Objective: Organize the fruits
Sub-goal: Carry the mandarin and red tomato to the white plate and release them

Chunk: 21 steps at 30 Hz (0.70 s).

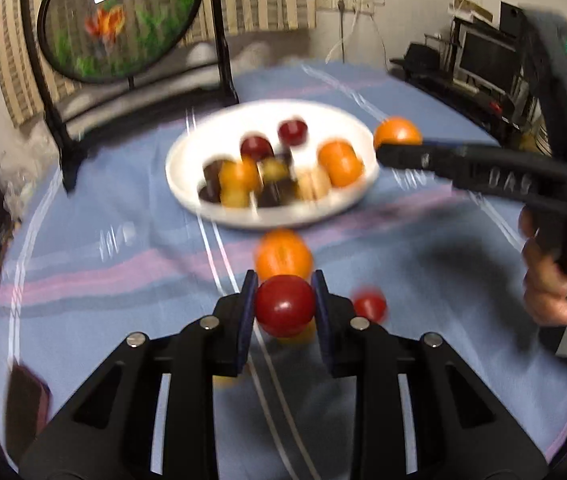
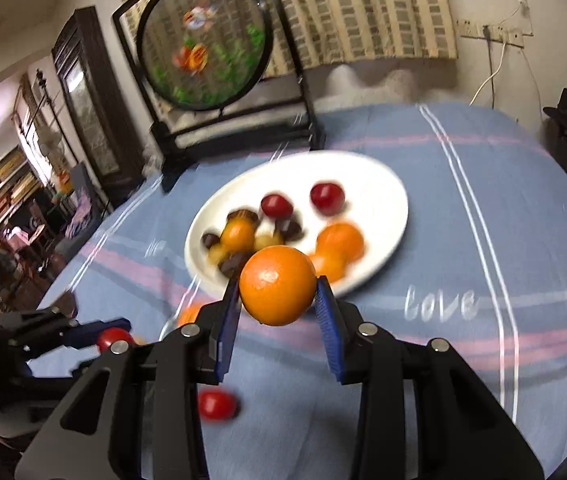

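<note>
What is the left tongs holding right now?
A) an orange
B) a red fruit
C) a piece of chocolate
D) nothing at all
B: the left tongs are shut on a round red fruit, seen between the blue pads; the orange is in the right tongs instead.

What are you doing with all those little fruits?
A person is sorting fruit with two hand-held grippers. The left gripper grips a red fruit, and the right gripper grips an orange near the white plate, which already holds several fruits. A few fruits remain on the blue tablecloth.
</note>
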{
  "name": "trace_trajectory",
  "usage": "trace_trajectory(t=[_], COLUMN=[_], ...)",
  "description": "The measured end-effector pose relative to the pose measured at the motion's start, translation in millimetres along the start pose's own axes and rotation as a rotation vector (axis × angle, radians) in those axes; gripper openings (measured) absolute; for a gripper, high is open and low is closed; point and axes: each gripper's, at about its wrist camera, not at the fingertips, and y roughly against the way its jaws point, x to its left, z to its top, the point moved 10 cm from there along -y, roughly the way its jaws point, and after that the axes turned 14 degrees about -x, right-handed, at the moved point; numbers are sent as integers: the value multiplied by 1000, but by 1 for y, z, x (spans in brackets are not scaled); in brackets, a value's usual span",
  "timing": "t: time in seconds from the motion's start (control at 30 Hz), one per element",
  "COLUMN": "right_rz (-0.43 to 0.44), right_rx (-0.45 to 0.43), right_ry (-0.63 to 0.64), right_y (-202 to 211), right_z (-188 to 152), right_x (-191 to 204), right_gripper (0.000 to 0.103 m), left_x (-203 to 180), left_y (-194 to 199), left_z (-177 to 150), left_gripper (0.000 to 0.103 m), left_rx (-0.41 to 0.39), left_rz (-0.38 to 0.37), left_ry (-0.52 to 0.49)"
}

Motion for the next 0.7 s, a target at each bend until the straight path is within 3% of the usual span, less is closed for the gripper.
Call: trace_trajectory(t=[0.2,0.37,0.4,0.43,0.47,0.6,0.7], right_rz=[-40,-15,-21,-40,-56,35,109], right_rx=[-13,13,18,14,-1,-22,24], right_ry=[-23,12,25,43,60,142,226], right_y=[-51,-73,-73,-71,-64,-26,1], right_z=[22,21,20,20,22,20,-7], right_x=[-19,-15,-15,-15,-14,13,36], right_gripper=[38,38,43,54,58,62,62], left_x=[34,46,48,52,59,71,81], left_y=[-76,-116,-119,-118,-111,-56,-13], left_z=[62,68,66,65,67,70,52], left_gripper=[27,29,45,75,83,89,95], left_rx=[-12,21,34,43,30,-64,-124], left_rz=[13,34,45,61,94,123,172], left_ry=[96,102,104,108,118,114,135])
